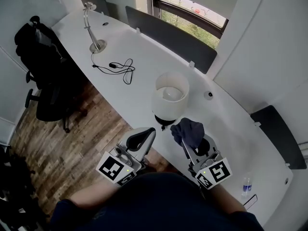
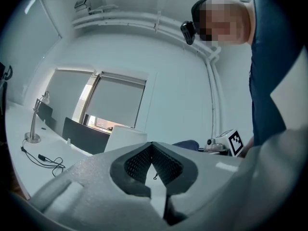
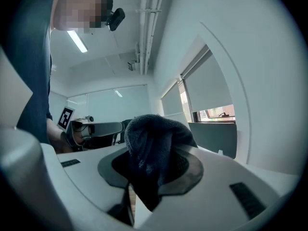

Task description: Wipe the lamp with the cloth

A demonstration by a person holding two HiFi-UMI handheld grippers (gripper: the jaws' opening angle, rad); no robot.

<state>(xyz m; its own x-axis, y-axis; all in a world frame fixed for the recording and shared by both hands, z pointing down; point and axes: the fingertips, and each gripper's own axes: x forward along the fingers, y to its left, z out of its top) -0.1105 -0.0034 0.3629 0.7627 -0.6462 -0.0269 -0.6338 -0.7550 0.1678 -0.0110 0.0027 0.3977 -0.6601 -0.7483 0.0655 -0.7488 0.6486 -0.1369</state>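
Observation:
A table lamp with a white drum shade (image 1: 170, 100) stands on the white desk (image 1: 144, 61) near its front edge; the shade (image 2: 126, 136) shows just beyond my left jaws. A dark blue cloth (image 1: 188, 131) is bunched between the jaws of my right gripper (image 1: 190, 141), held just right of the lamp's dark base. In the right gripper view the cloth (image 3: 154, 150) fills the jaws of the right gripper (image 3: 151, 172). My left gripper (image 1: 144, 137) hovers below the lamp, tilted up, jaws shut with nothing in them. In its own view the left gripper (image 2: 153, 163) has its pads meeting.
A silver desk lamp (image 1: 94, 28) stands far left on the desk with a black cable (image 1: 120, 69) coiled beside it. Dark divider panels (image 1: 168, 37) line the desk's far edge. A black office chair (image 1: 43, 76) stands on the wooden floor at left. A water bottle (image 1: 246, 186) sits at right.

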